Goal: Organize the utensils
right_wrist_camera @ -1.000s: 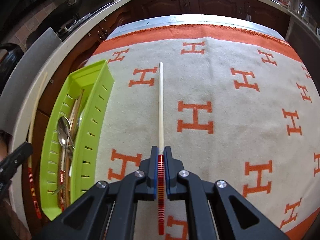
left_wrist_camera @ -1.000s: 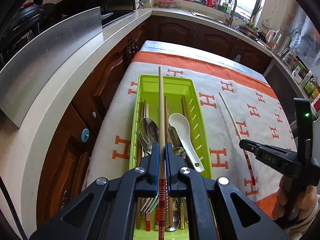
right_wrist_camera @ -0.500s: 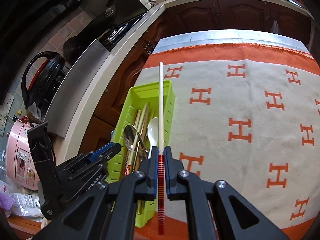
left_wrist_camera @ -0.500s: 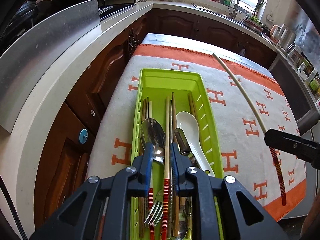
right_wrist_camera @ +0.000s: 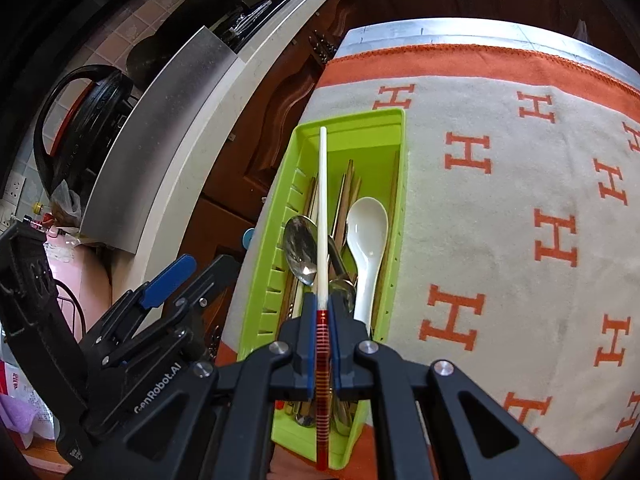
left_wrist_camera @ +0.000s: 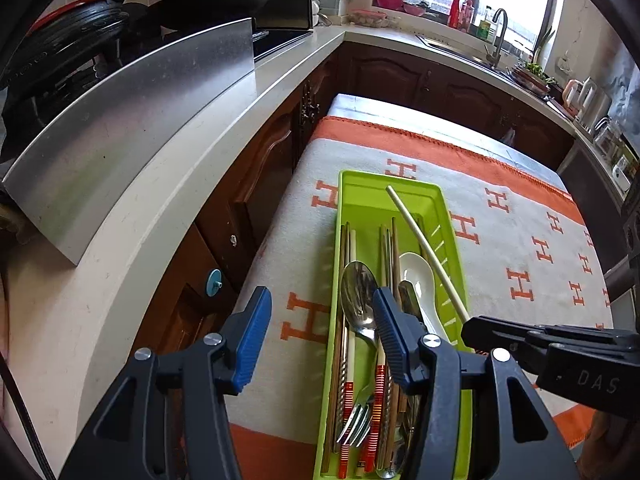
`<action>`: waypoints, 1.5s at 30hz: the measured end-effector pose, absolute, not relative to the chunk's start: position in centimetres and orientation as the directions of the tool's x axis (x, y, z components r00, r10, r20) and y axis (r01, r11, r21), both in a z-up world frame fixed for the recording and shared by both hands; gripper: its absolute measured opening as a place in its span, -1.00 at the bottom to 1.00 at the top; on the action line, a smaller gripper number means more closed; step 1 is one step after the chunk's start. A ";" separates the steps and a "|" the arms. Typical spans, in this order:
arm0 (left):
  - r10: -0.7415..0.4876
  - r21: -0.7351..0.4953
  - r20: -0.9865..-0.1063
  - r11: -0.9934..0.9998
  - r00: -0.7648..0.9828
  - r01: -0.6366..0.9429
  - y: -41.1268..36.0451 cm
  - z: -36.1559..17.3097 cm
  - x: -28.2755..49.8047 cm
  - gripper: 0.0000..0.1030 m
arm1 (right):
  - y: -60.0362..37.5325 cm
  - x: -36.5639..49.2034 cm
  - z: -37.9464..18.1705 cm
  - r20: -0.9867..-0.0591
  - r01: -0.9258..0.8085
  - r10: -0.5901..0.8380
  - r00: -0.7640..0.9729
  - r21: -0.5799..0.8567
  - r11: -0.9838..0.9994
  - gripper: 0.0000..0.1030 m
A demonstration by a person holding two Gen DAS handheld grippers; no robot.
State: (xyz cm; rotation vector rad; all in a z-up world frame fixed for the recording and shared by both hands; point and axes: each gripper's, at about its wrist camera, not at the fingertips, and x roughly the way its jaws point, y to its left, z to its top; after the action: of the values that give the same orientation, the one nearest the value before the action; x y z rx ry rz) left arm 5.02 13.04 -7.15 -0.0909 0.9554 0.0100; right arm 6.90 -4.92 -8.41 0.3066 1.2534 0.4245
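A lime green utensil tray [left_wrist_camera: 454, 248] [right_wrist_camera: 394, 216] lies on the orange-and-grey cloth. It holds a metal spoon [left_wrist_camera: 357, 292] [right_wrist_camera: 299, 248], a white ceramic spoon [left_wrist_camera: 416, 276] [right_wrist_camera: 367, 232], a fork [left_wrist_camera: 354, 420] and several chopsticks. My right gripper [right_wrist_camera: 322, 312] is shut on a cream chopstick with a red-striped handle [right_wrist_camera: 322, 200] and holds it above the tray, along its length. That chopstick also shows in the left wrist view [left_wrist_camera: 424, 246]. My left gripper [left_wrist_camera: 318, 334] is open and empty over the tray's near left edge.
A white counter [left_wrist_camera: 160, 216] with a steel splash panel [left_wrist_camera: 132, 120] runs along the left, with dark wood cabinets [left_wrist_camera: 256, 200] below. The cloth-covered table [right_wrist_camera: 500, 200] spreads to the right of the tray. A sink and window sit far back.
My left gripper let its chopstick go into the tray and opened wide. My right gripper lifted its chopstick off the cloth and carried it left, over the tray.
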 end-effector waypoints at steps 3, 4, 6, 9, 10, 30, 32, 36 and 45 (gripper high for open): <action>-0.024 -0.069 -0.812 0.996 0.582 -0.055 13.3 -7.0 4.9 -0.01 | -4.3 6.9 -8.8 -0.850 -0.151 0.475 0.228 0.452 0.879 -0.86; -0.025 -0.070 -0.813 0.996 0.582 -0.056 13.4 -7.0 4.8 -0.01 | -4.0 6.8 -8.9 -0.855 -0.161 0.472 0.216 0.446 0.880 -0.85; -0.026 -0.072 -0.815 0.996 0.579 -0.056 13.4 -7.1 4.7 -0.01 | -3.7 6.6 -9.0 -0.864 -0.174 0.455 0.216 0.425 0.889 -0.85; -0.028 -0.073 -0.816 0.996 0.577 -0.055 13.2 -7.1 4.6 0.05 | -3.9 6.2 -8.9 -0.869 -0.185 0.443 0.221 0.409 0.894 -0.85; -0.028 -0.073 -0.816 0.996 0.577 -0.055 13.2 -7.1 4.6 0.11 | -4.0 6.2 -8.9 -0.869 -0.190 0.444 0.219 0.408 0.893 -0.85; -0.092 -0.125 -0.835 0.992 0.542 -0.023 11.0 -7.3 3.7 0.99 | -6.9 4.5 -8.2 -0.877 -0.219 0.389 0.281 0.336 0.916 -0.64; -0.103 -0.129 -0.849 0.992 0.518 -0.014 10.2 -7.8 3.8 0.99 | -7.8 4.4 -8.2 -0.878 -0.209 0.369 0.305 0.316 0.926 -0.51; -0.112 -0.118 -0.853 0.993 0.509 0.021 8.1 -7.9 3.7 0.99 | -10.1 3.8 -7.9 -0.876 -0.191 0.309 0.370 0.254 0.948 -0.51; -0.155 -0.119 -0.814 0.988 0.559 0.101 2.3 -5.2 2.9 0.99 | -16.8 1.6 -6.9 -0.859 -0.109 0.252 0.445 0.227 0.968 -0.51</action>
State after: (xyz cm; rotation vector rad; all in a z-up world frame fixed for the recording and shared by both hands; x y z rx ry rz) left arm 2.90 2.26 -5.17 -0.0610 0.9658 -0.1508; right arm 1.57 -16.75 -6.87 0.1454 1.0875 0.2244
